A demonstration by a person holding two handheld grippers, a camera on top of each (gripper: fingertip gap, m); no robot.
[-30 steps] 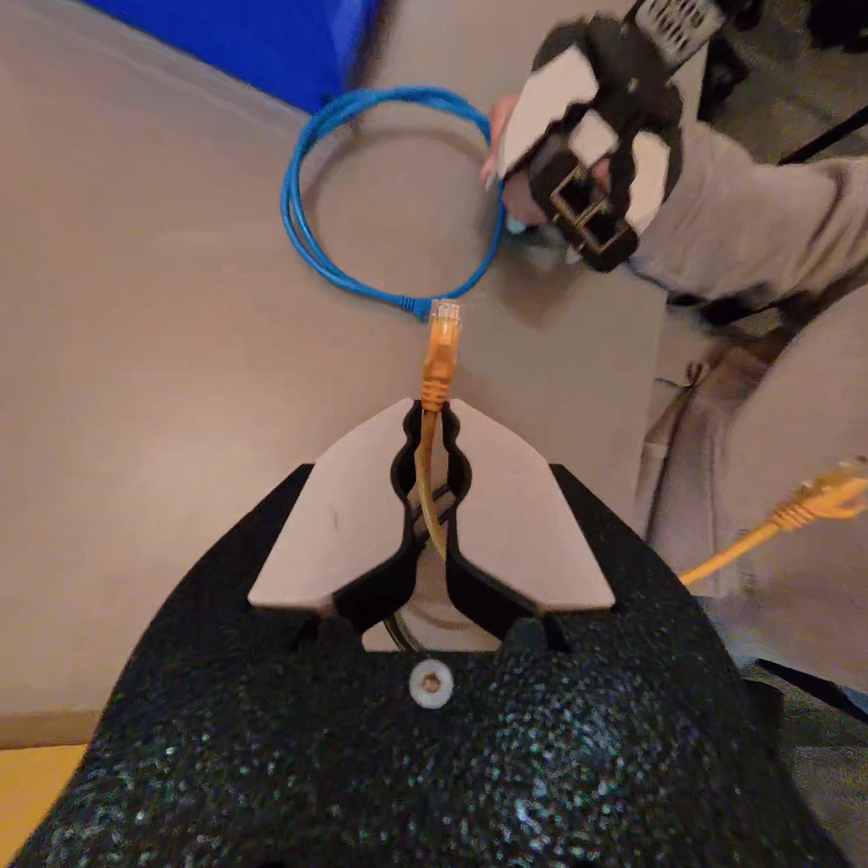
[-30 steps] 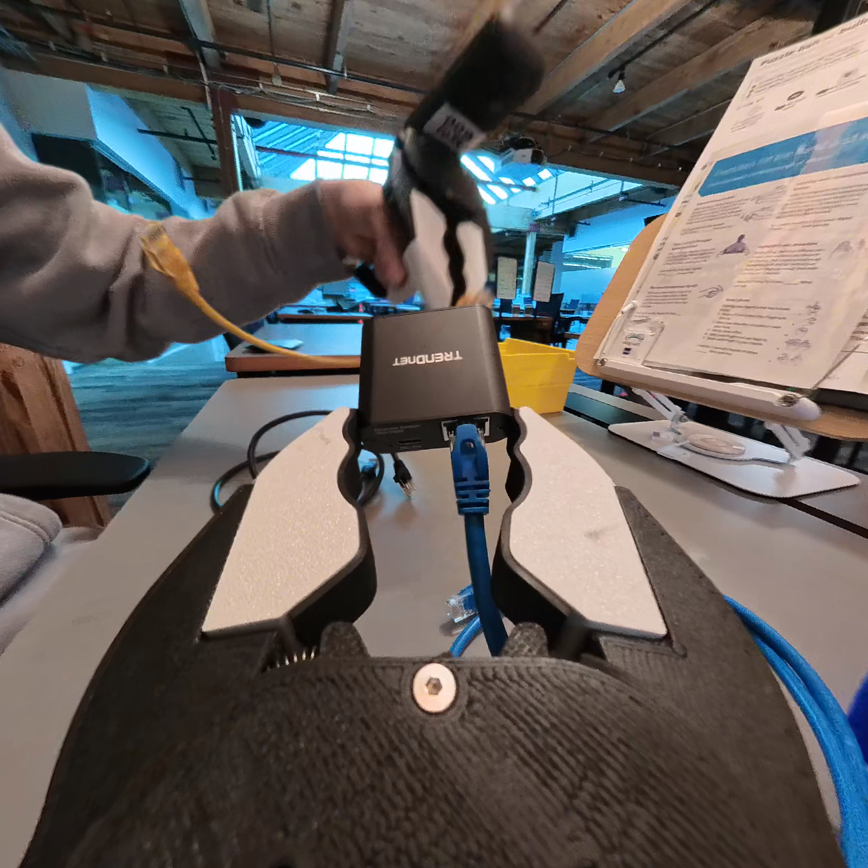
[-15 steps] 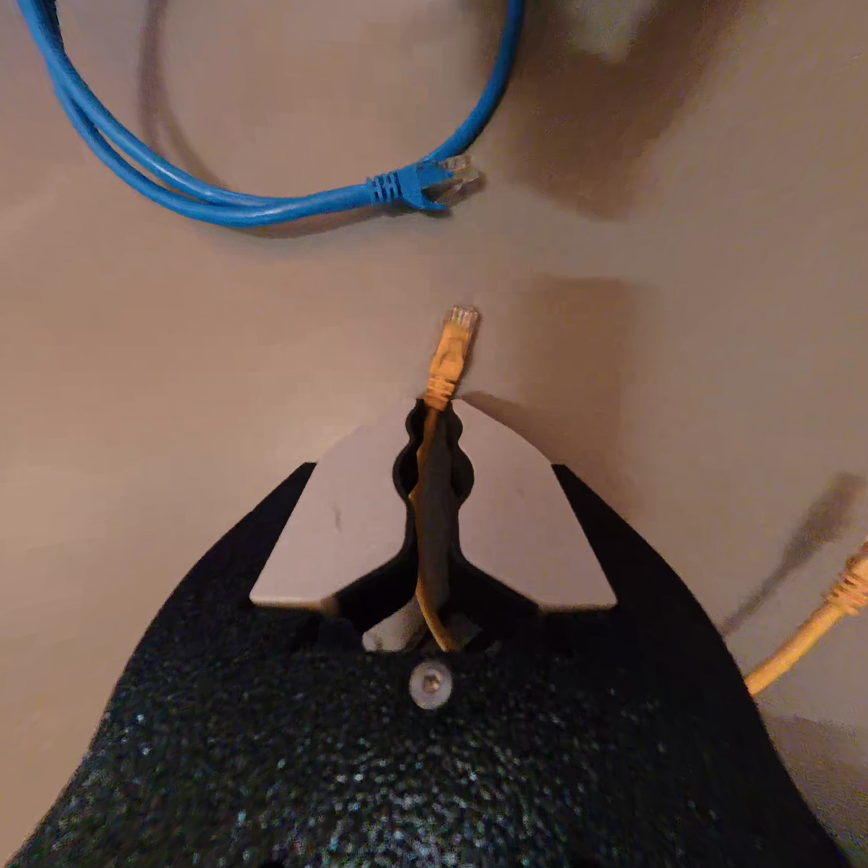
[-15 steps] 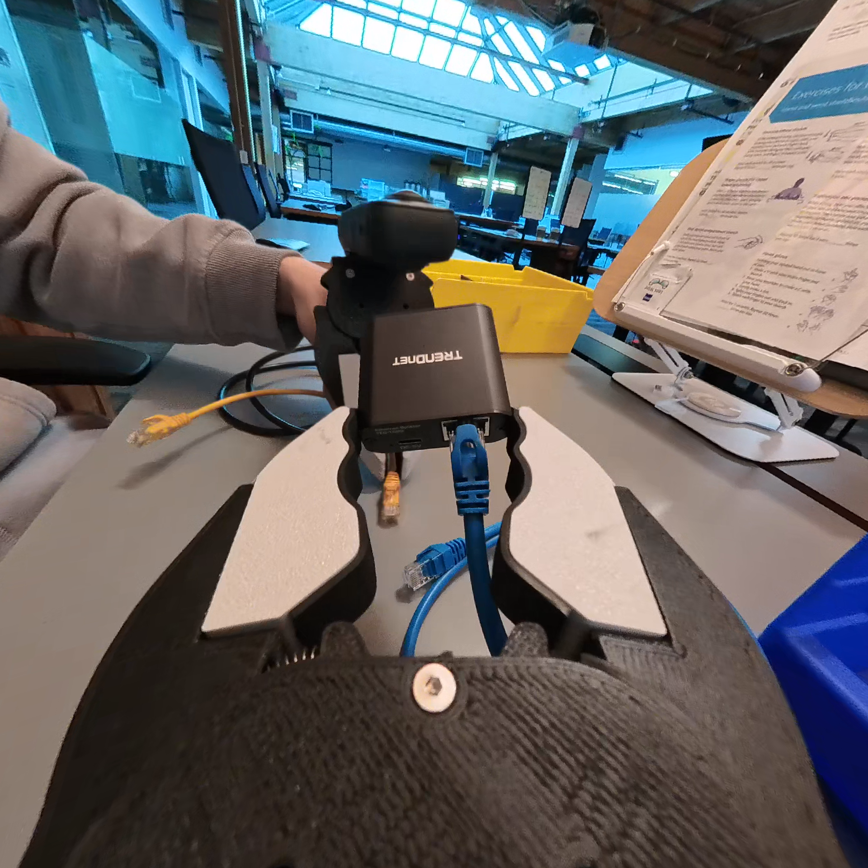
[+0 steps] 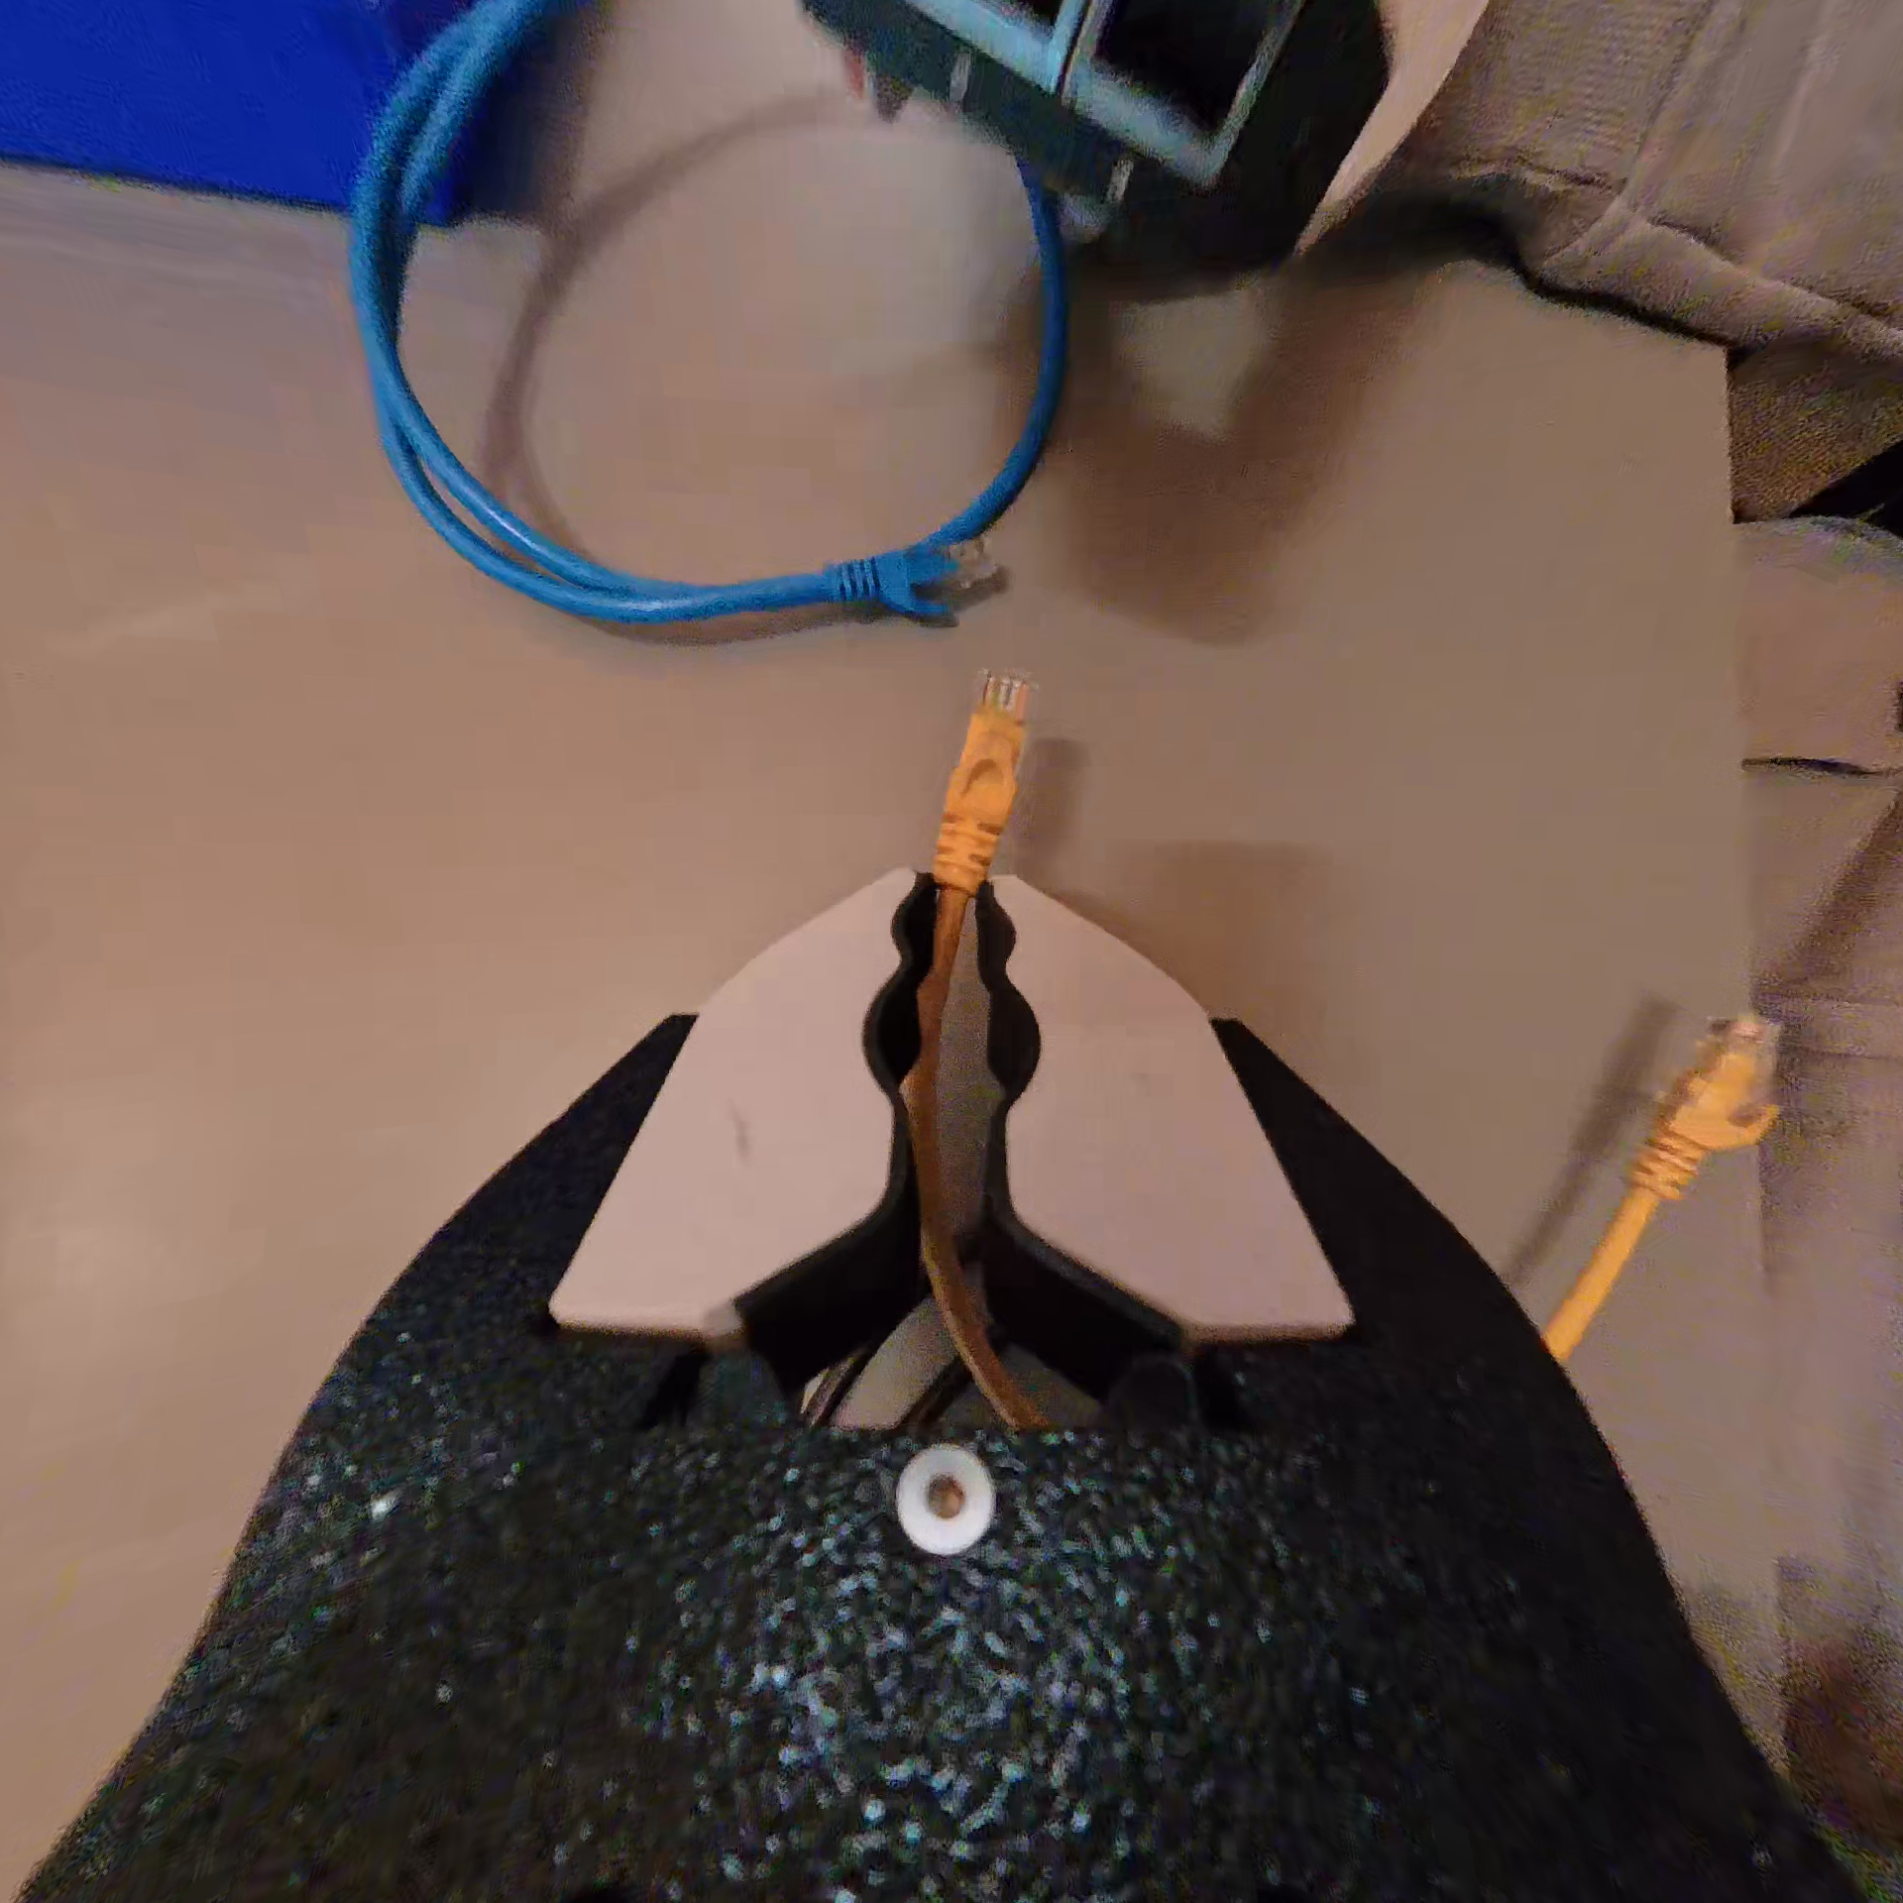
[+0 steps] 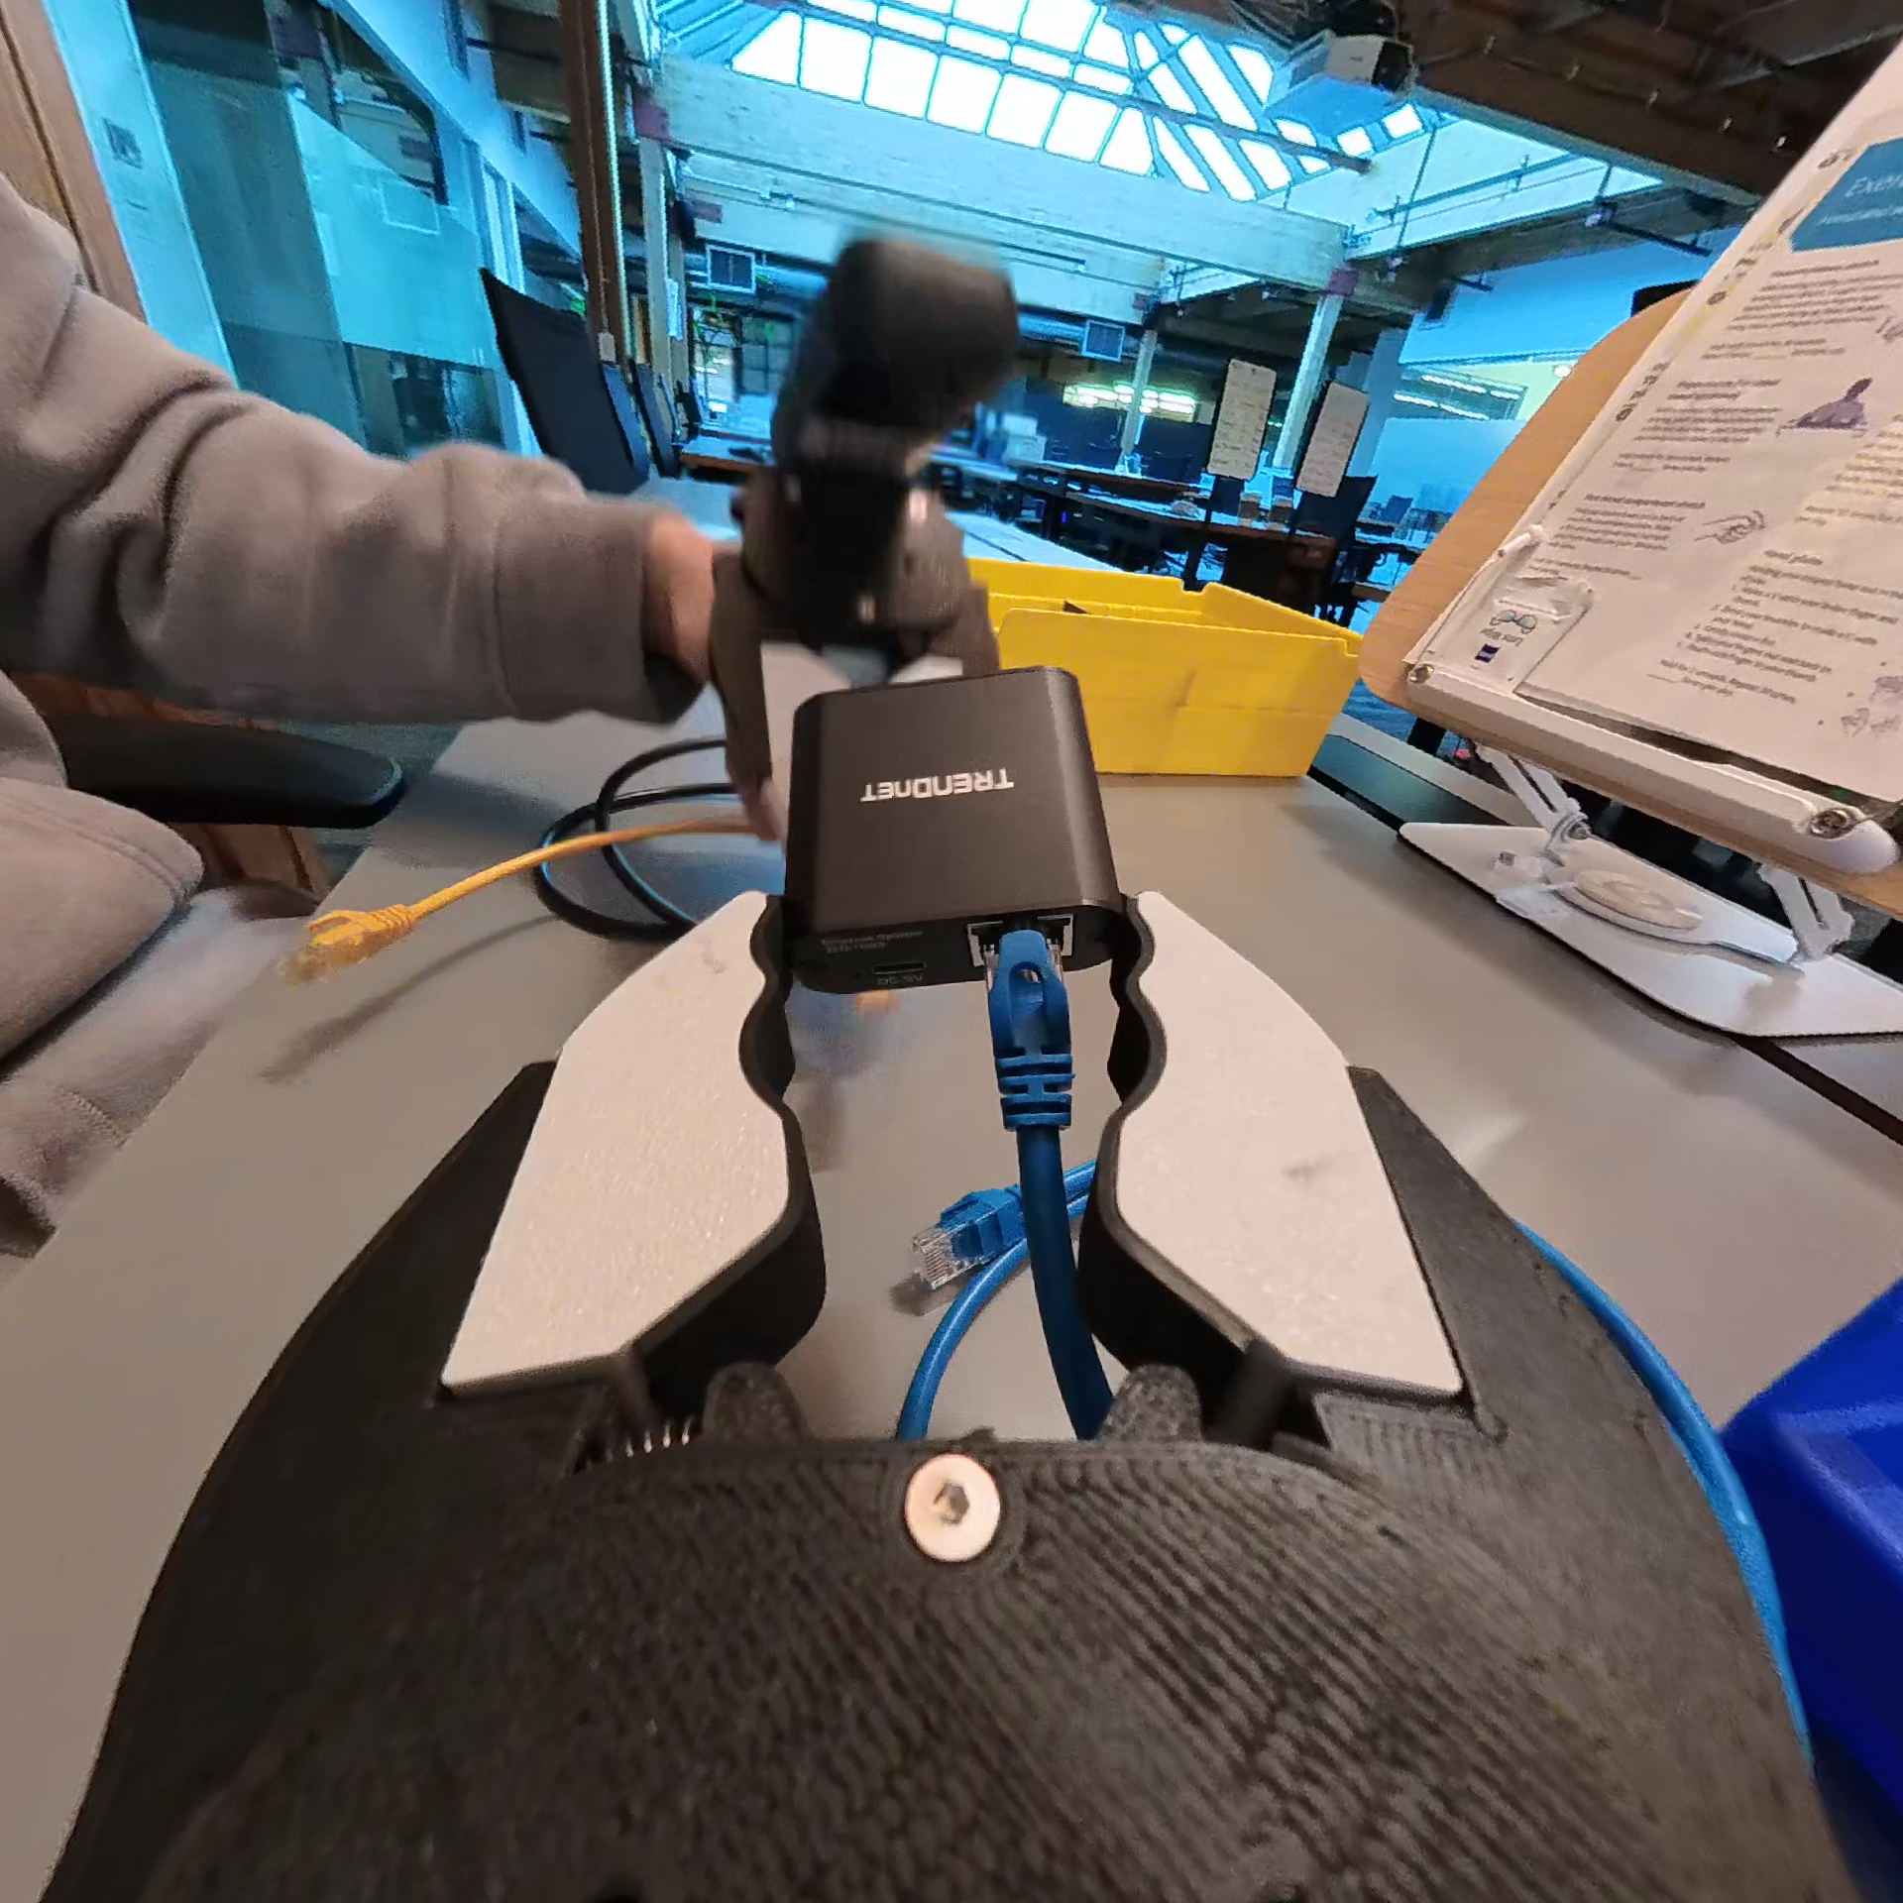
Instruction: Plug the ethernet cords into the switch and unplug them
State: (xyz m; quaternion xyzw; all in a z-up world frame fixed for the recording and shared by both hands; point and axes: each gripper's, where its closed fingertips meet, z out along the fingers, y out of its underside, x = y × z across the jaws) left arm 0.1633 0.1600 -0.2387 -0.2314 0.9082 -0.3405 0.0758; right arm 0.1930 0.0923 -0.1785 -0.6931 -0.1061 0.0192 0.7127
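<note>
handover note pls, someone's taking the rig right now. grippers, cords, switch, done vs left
Left gripper: shut on the orange cord just behind its plug, which points forward above the table. The cord's other plug hangs free near the table edge.
Right gripper: clamped on the black switch, held off the table.
Blue cord: one plug seated in a switch port; its other plug lies loose on the table.
Done: blue cord plugged in.
Left: plug the orange cord into the free port beside it, then unplug both.
</note>
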